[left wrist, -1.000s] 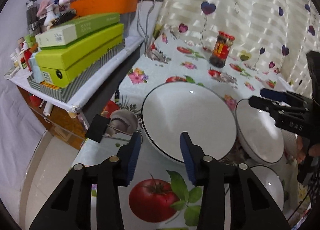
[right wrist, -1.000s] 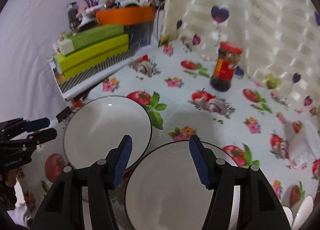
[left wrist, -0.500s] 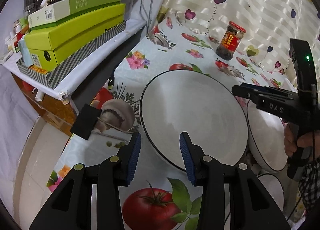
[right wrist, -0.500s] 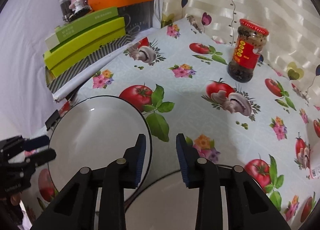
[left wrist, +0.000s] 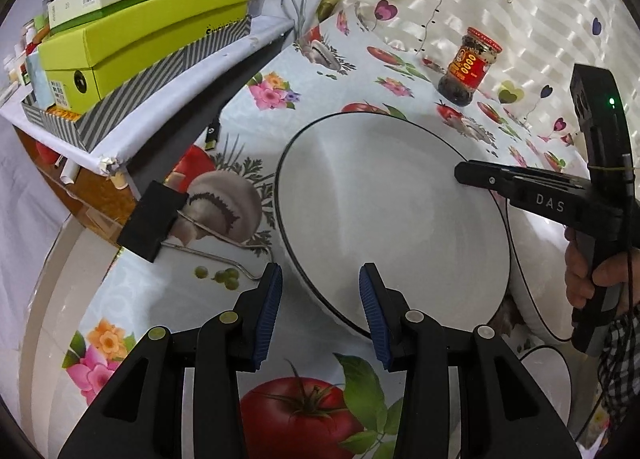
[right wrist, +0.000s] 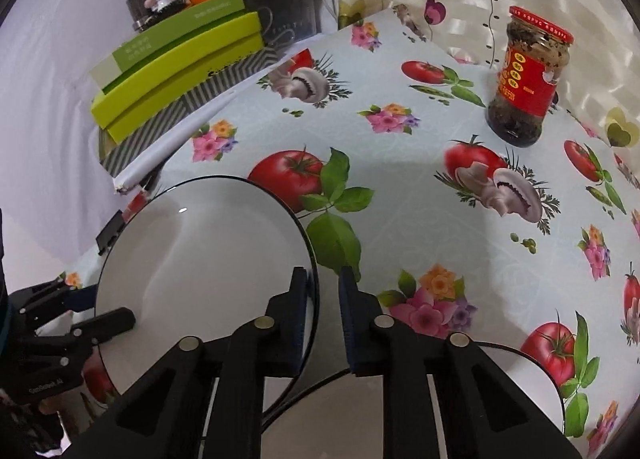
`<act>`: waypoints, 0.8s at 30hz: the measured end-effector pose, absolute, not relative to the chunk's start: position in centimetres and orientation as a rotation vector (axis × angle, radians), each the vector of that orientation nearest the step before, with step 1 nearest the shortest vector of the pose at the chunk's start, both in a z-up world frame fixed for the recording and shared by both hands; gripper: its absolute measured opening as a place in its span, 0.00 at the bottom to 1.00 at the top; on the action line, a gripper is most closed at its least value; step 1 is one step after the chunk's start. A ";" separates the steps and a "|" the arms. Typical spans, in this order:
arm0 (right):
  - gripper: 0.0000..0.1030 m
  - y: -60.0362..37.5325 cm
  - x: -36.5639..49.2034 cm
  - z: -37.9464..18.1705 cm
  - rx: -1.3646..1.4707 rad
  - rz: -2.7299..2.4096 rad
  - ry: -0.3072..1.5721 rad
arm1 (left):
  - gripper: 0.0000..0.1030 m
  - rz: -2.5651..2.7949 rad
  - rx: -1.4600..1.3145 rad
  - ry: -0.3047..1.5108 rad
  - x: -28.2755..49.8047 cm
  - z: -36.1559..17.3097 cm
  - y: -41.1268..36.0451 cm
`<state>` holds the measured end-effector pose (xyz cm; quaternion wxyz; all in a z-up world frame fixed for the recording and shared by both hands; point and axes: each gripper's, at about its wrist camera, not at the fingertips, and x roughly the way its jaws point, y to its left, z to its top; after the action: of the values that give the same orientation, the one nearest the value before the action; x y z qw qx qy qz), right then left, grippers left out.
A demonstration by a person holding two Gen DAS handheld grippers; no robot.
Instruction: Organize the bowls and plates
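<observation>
A large white plate [left wrist: 384, 211] with a thin black rim lies on the fruit-print tablecloth [right wrist: 420, 187]. My left gripper [left wrist: 320, 307] is open, its blue pads standing either side of the plate's near rim without pressing it. My right gripper [right wrist: 324, 299] straddles the opposite rim of the plate [right wrist: 208, 259], one pad inside and one outside, jaws closing tight on it. In the left wrist view the right gripper [left wrist: 460, 175] reaches over the plate's right edge. A second white plate [left wrist: 532, 259] sits just right of the large one, partly under it.
A red-labelled jar [right wrist: 528, 87] stands at the back by the heart-print curtain. Green boxes [left wrist: 140, 39] are stacked on a shelf left of the table. A black clip [left wrist: 152, 223] grips the table's left edge. A small white bowl [left wrist: 548, 379] sits at the front right.
My right gripper moved from over the second plate to the large plate and its jaws narrowed onto the rim. My left gripper sank closer to the plate's near rim, still open.
</observation>
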<state>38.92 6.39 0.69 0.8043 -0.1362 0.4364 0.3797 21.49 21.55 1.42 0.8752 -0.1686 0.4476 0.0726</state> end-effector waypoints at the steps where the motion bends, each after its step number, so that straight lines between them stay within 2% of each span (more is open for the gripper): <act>1: 0.14 6.5 38.9 0.7 -0.294 0.814 0.932 | 0.40 0.151 -0.346 0.935 21.5 1.4 21.4; 15: 0.13 7.1 39.2 0.0 -0.263 0.817 0.990 | 0.40 0.167 -0.361 0.914 22.0 1.2 21.7; 18: 0.13 7.1 39.0 0.0 -0.250 0.792 0.986 | 0.31 0.177 -0.357 0.916 21.9 1.2 21.6; 24: 0.13 7.0 38.7 0.1 -0.207 0.767 1.003 | 0.27 0.202 -0.380 0.920 21.7 1.2 22.2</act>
<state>38.66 7.00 0.09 0.8022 -0.0966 0.4679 0.3580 21.70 22.16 1.22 0.8738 -0.1821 0.4403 0.0966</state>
